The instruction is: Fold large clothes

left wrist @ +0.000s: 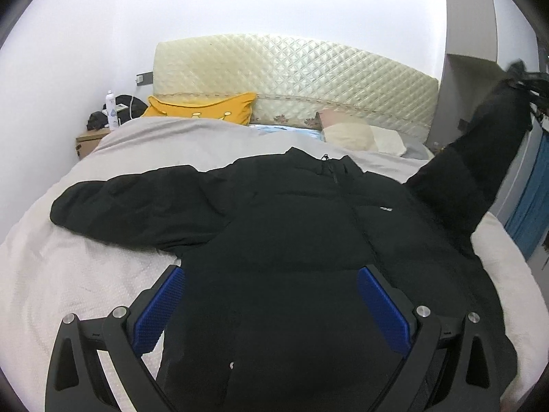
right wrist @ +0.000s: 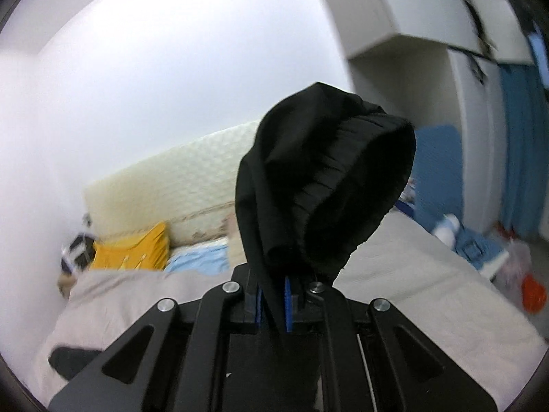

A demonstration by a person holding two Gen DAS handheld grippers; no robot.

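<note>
I see the black jacket (left wrist: pixel 291 226) spread front-up on the bed (left wrist: pixel 68 274), one sleeve cuff (right wrist: pixel 329 185) lifted above it, pinched in my right gripper (right wrist: pixel 274 304). My left gripper (left wrist: pixel 271 305) hangs wide open over the hem.

The left gripper (left wrist: pixel 271 309) is a matte black frame whose 2 arms fan outward, each cut with a triangular opening. 4 round silver screws cap its pivot joints, 2 on either side. Both fingers carry bright blue rectangular pads (left wrist: pixel 158 309) with a fine knurled texture. The right gripper (right wrist: pixel 273 304) is built alike: black angular links with triangular cut-outs and 4 silver screw heads in a row across the frame. Its blue pads show only as thin edges set in black holders. A pale line along its right link may be a cable, though motion blur leaves that unclear.
</note>
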